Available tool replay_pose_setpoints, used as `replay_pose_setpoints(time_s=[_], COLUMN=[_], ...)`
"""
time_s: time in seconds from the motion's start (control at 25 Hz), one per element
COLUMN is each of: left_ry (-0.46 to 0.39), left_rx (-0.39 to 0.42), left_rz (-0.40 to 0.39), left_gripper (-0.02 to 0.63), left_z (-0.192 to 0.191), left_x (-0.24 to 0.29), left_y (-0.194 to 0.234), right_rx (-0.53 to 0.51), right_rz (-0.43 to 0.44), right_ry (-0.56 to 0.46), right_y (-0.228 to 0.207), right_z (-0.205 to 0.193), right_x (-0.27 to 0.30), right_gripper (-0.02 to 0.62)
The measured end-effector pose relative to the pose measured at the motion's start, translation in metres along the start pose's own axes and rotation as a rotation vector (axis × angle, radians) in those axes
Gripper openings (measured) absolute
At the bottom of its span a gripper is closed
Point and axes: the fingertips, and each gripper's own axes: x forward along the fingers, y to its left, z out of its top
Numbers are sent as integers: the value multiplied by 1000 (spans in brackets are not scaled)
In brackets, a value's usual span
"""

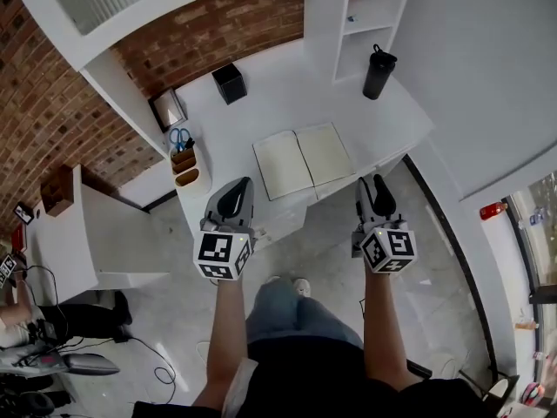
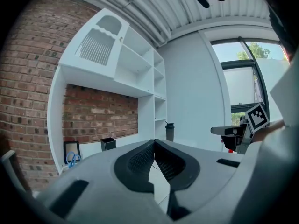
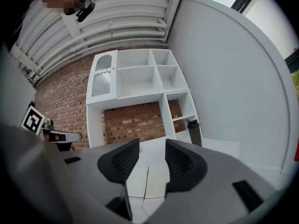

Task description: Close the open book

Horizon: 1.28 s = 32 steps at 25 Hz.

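An open book point(image 1: 305, 159) with blank cream pages lies flat on the white desk point(image 1: 278, 103), near its front edge. Both grippers hover in front of the desk, short of the book. My left gripper point(image 1: 236, 186) is off the book's left corner; in the left gripper view its jaws point(image 2: 154, 142) meet at the tips with nothing between them. My right gripper point(image 1: 375, 181) is off the book's right corner. Its jaws point(image 3: 152, 157) stand apart, and the book point(image 3: 145, 178) with its centre fold shows through the gap.
A black bottle point(image 1: 379, 72) stands at the desk's back right by a white shelf unit point(image 1: 365, 16). A black box point(image 1: 229, 83), a picture frame point(image 1: 167, 109) and a holder with blue scissors point(image 1: 182, 152) line the back left. Another person sits at the far left point(image 1: 17, 320).
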Motion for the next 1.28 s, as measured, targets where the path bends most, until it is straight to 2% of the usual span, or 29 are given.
replay_pose_setpoints(time_s=[0.48, 0.64, 0.8, 0.92, 1.04, 1.28], left_ry=[27, 23, 15, 12, 16, 41], left_rx=[-17, -38, -61, -76, -84, -104], left_rz=[-22, -19, -10, -2, 5, 21], left_gripper=[9, 9, 9, 9, 9, 9], left_z=[-6, -9, -9, -12, -17, -34], left_x=[25, 27, 28, 28, 26, 16], left_y=[14, 24, 34, 38, 41, 46], right_rx=[-42, -102, -204, -327, -500, -875], right_rz=[2, 27, 84, 165, 285, 597], right_ry=[39, 53, 94, 144, 220, 397], right_y=[-5, 1, 13, 28, 49, 105], right_z=[3, 13, 26, 31, 20, -43], right_x=[45, 73, 109, 135, 153, 158], right_gripper=[158, 158, 158, 158, 156, 156])
